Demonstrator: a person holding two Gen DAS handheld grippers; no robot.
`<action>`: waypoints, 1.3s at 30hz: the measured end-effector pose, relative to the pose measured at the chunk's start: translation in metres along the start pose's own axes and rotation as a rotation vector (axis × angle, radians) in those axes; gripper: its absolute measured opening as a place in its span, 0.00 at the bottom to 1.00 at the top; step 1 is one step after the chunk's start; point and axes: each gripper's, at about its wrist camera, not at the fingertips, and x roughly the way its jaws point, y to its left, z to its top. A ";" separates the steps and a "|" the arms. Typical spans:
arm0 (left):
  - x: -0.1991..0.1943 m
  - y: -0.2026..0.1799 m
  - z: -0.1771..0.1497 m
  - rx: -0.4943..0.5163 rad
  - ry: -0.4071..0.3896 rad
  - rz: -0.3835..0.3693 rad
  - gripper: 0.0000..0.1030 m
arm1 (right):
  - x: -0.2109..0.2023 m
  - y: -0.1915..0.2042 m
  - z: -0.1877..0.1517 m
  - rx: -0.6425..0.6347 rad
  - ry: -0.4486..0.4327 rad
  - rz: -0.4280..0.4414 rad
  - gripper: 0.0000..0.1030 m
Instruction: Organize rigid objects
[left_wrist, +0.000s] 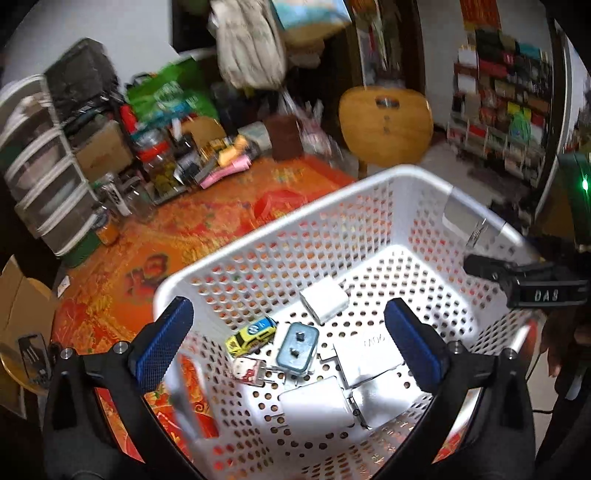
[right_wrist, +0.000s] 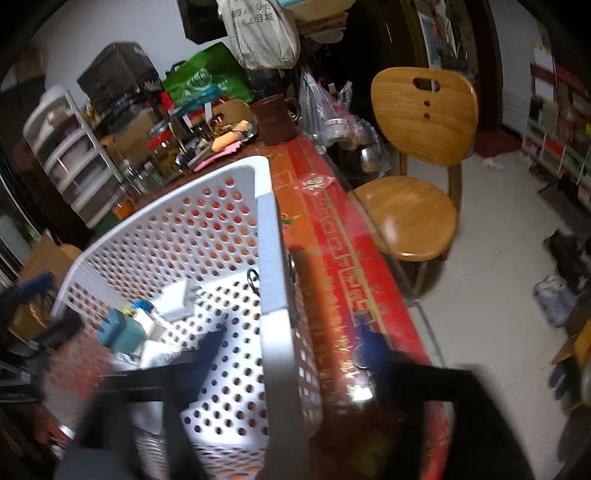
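Blue-padded left gripper (left_wrist: 288, 343) fills the lower part of the left wrist view, jaws spread wide, nothing between the pads. It hangs over the open top of a white perforated basket (left_wrist: 280, 236) that takes up the centre and lower right of the frame.

On the basket floor, between the two fingers: a yellow toy car (left_wrist: 252, 334), a blue-grey plug adapter (left_wrist: 298, 349) just right of it, a small pink-and-white plug (left_wrist: 246, 370) below the car. A white charger cube (left_wrist: 324, 299) sits further up the frame. More white chargers (left_wrist: 364, 356) cluster at lower centre, touching one another.

Right gripper (right_wrist: 291, 349) is blurred in the lower part of the right wrist view. Jaws stand wide, one finger inside the basket, the other outside over the table (right_wrist: 343, 258); the basket's grey rim (right_wrist: 271, 258) runs between them. Pads do not appear to press on it. The same gripper shows at the right edge of the left wrist view.

Basket stands on the table's red-and-gold patterned cloth. Wooden chair (right_wrist: 413, 155) beside the table, upper right. Jars, boxes and a brown mug (right_wrist: 275, 118) crowd the table's far end, upper left.
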 end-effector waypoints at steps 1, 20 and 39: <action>-0.009 0.003 -0.001 -0.017 -0.022 0.007 0.99 | -0.011 0.002 -0.002 -0.014 -0.032 -0.006 0.96; -0.198 0.018 -0.148 -0.319 -0.180 0.092 0.99 | -0.201 0.092 -0.127 -0.251 -0.302 0.081 1.00; -0.164 0.003 -0.143 -0.331 -0.099 0.144 0.99 | -0.185 0.085 -0.129 -0.237 -0.216 0.045 1.00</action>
